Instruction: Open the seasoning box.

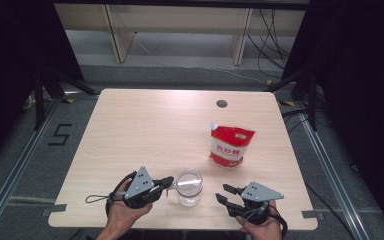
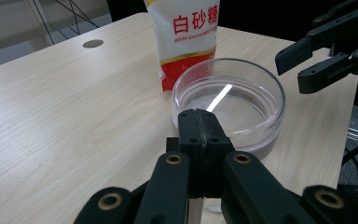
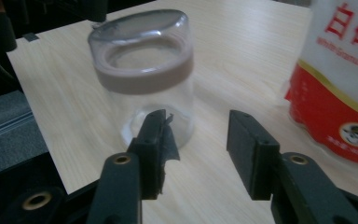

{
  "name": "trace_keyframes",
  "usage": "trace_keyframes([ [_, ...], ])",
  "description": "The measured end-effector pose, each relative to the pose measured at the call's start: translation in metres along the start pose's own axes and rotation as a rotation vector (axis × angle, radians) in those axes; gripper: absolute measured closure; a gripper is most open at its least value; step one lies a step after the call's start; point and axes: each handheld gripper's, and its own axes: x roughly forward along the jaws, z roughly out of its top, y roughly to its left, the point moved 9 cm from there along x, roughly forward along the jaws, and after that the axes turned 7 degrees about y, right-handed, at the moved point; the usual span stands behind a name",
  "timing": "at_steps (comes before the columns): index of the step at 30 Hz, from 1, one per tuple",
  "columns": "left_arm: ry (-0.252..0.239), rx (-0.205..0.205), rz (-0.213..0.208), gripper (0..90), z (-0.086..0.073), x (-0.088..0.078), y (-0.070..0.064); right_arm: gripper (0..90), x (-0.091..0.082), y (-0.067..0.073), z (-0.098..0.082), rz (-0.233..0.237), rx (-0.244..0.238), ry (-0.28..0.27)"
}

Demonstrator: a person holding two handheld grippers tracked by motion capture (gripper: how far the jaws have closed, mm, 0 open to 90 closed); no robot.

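My left gripper [image 1: 169,182] is shut tight at the rim of the jar [image 1: 188,187] near the table's front edge, so I'll hold it steady while my half-open, empty right gripper [image 1: 224,194] moves in slowly.

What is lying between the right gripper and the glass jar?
Nothing. In the high view, bare table separates the right gripper from the jar. The right gripper view shows the same: its jaws stand apart, short of the jar, with wood between them.

grey floor [image 1: 190,75], pale shelving [image 1: 180,25]
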Motion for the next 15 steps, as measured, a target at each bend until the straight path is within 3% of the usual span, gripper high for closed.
trace_keyframes([
  [3, -0.004, 0.008, 0.003, 89.3, 0.000, 0.000, 0.000, 62.7, 0.004, 0.004, 0.004, 0.026, -0.041, 0.000],
  [5, -0.015, 0.010, 0.008, 89.3, 0.000, 0.000, 0.000, 65.9, 0.006, 0.009, 0.006, 0.034, -0.026, 0.008],
  [6, -0.015, 0.005, 0.007, 89.3, -0.001, 0.000, -0.001, 67.0, 0.009, 0.011, 0.008, 0.044, -0.047, -0.001],
  [7, -0.016, 0.000, 0.008, 89.2, -0.001, 0.000, 0.000, 70.1, 0.012, 0.012, 0.011, 0.034, -0.082, -0.016],
  [13, -0.021, 0.008, 0.006, 89.3, -0.001, 0.000, 0.000, 74.6, 0.015, 0.015, 0.013, 0.025, -0.088, -0.001],
  [15, -0.031, 0.006, 0.005, 89.3, -0.001, 0.000, 0.000, 76.3, 0.017, 0.016, 0.015, 0.035, -0.110, 0.000],
])
